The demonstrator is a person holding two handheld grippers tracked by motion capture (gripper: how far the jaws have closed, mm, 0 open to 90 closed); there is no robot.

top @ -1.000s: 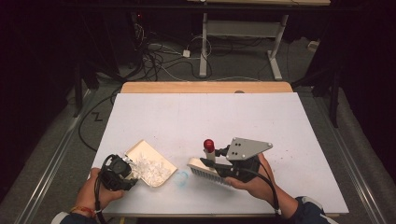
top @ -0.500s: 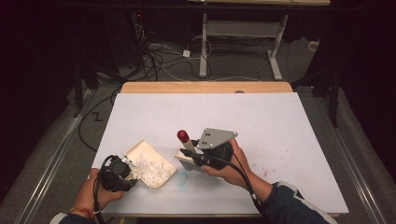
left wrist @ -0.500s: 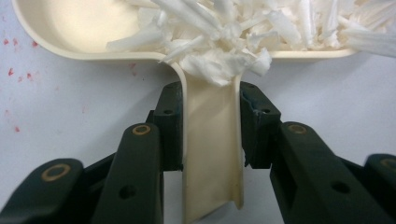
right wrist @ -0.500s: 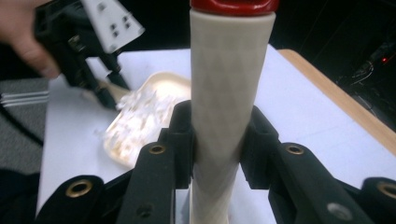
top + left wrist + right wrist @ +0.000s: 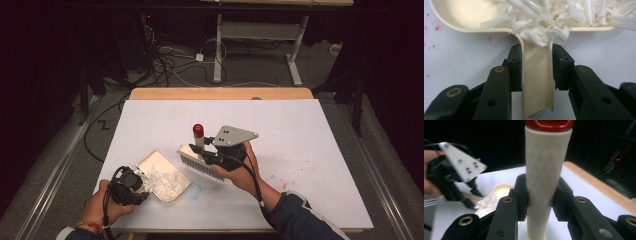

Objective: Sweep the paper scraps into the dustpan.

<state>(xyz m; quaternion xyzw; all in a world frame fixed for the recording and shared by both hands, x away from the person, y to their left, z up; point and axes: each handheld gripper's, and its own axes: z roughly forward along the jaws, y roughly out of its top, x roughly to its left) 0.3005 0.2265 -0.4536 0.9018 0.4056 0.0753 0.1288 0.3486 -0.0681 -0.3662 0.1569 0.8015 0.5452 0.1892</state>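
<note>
A cream dustpan lies at the table's front left with white paper shreds heaped in it. My left gripper is shut on its flat handle, the pads pressing both sides; shreds spill over the handle's root. A hand brush with a cream handle and red cap hangs just right of the pan, bristles down. My right gripper is shut on that handle. In the right gripper view the dustpan lies beyond the brush.
The white table top has faint red specks near the right forearm and a blue mark by the pan. A wooden strip runs along the far edge. Cables and desk legs stand on the floor behind.
My right hand has carried the brush leftward, from the table's middle front up to the dustpan's right edge. The left hand and the pan have stayed put.
</note>
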